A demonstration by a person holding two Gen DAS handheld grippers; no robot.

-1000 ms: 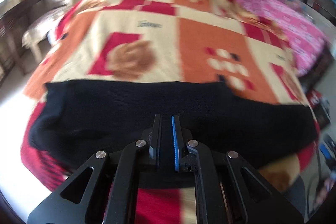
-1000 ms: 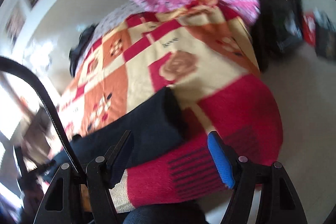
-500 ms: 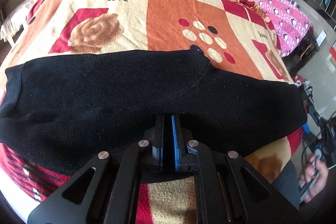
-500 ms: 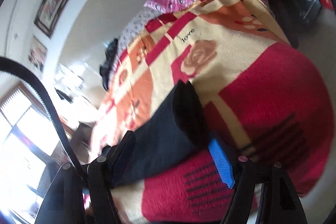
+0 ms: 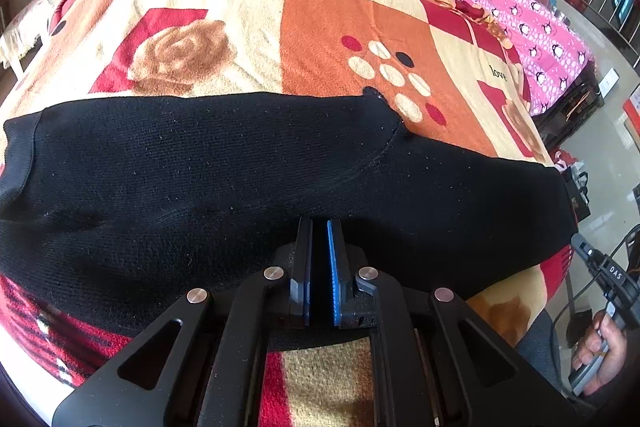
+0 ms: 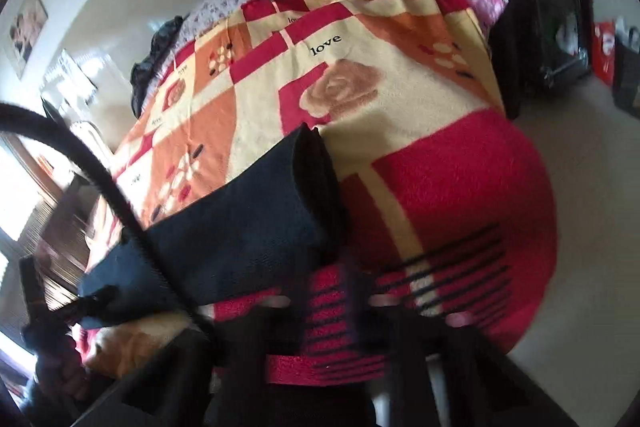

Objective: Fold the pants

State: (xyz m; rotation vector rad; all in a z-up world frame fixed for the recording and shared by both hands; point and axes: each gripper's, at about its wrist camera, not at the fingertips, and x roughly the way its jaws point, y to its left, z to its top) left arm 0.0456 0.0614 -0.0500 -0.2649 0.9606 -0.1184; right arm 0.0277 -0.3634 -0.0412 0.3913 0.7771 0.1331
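Note:
Black pants lie stretched across a bed on a red, orange and cream blanket. My left gripper is shut, its tips low over the pants' near edge at about the middle; I cannot tell whether any cloth is pinched. In the right wrist view the cuff end of the pants lies near the blanket's red corner. My right gripper is smeared by motion just below that cuff. Its jaws are closing and stand almost together. Only striped blanket shows between them.
A pink penguin-print cover lies at the bed's far right. A hand holds the other gripper's handle at the bed's right corner. A black cable crosses the right wrist view. Bare floor lies beyond the bed corner.
The right jaws went from wide open to nearly together, and that gripper rolled and shifted at the cuff end. The left gripper stayed shut and sank closer to the pants.

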